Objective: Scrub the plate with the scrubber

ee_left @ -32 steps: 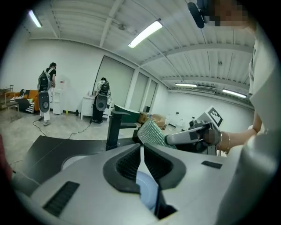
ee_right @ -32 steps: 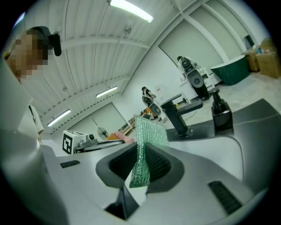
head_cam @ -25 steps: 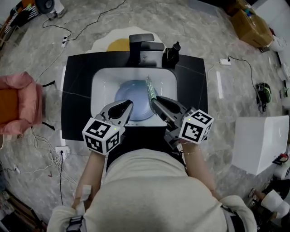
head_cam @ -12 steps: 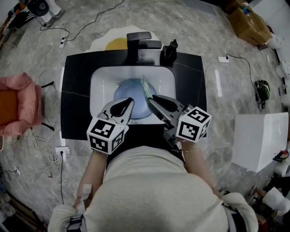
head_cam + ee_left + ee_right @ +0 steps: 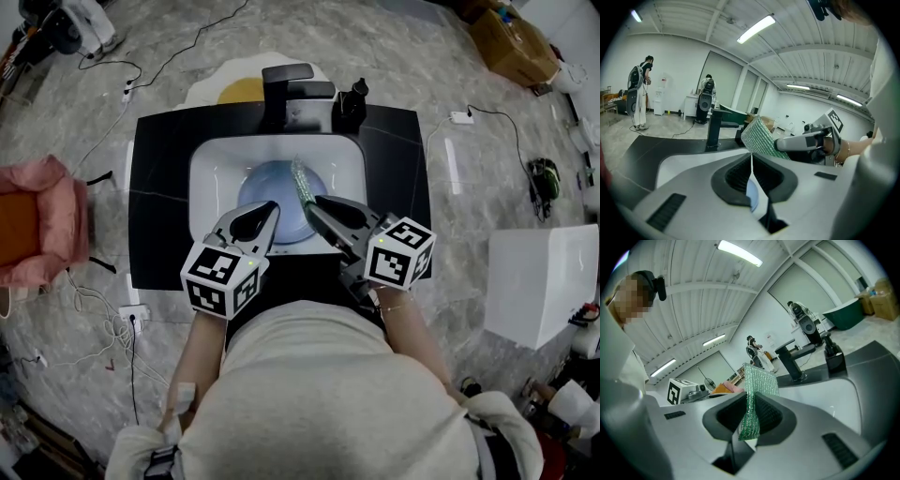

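The head view looks steeply down from above the person onto the black tabletop [image 5: 159,187] and white sink [image 5: 208,169], taking in both tools — left tongs [image 5: 266,210], right tongs [image 5: 311,202] — at close range. Each gripper view sits low behind its own jaws, which fill the lower frame, and faces across the sink toward the tap [image 5: 291,89]. All three views share the tap and the green scrubber [image 5: 301,183]; the head and left gripper views share the blue plate [image 5: 272,184].
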